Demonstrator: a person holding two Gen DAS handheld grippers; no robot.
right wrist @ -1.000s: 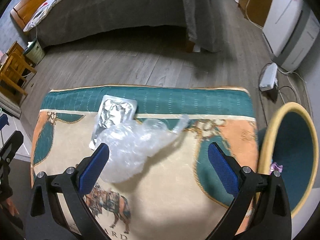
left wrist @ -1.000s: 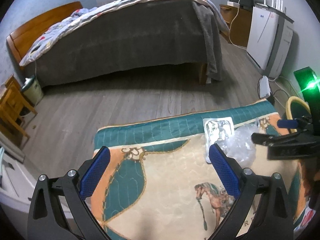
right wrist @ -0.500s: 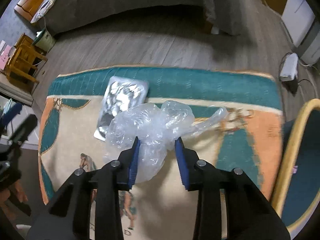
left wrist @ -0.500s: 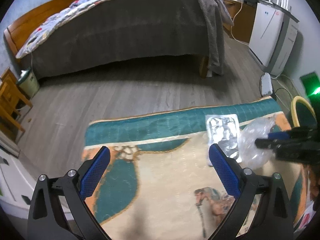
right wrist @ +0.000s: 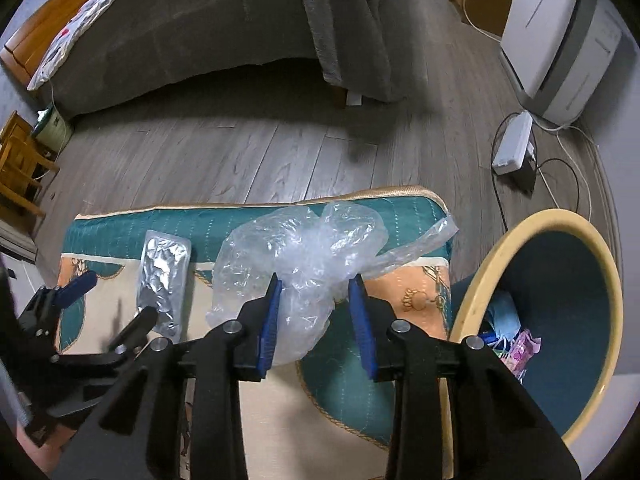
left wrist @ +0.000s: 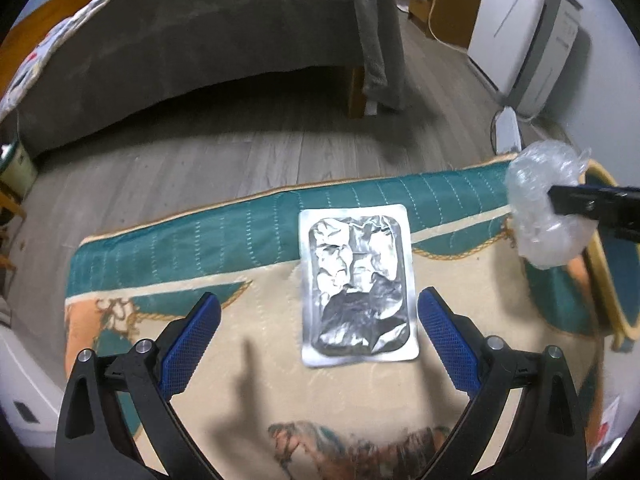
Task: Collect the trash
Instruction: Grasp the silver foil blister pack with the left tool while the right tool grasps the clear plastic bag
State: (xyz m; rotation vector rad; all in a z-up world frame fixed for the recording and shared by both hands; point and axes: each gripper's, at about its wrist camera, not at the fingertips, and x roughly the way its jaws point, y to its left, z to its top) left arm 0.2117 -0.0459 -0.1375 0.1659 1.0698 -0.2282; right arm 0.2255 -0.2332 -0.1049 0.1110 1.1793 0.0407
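Two pieces of trash show: a crumpled clear plastic bag, pinched between the right gripper pads and lifted off the patterned quilted cloth, and a flat crinkled foil blister sheet lying on it (nothing blocks it) between the left gripper fingers, spread wide. Beside them stands a round yellow-rimmed bin, wrappers inside.

A patterned cloth-covered table bears a foil packet.
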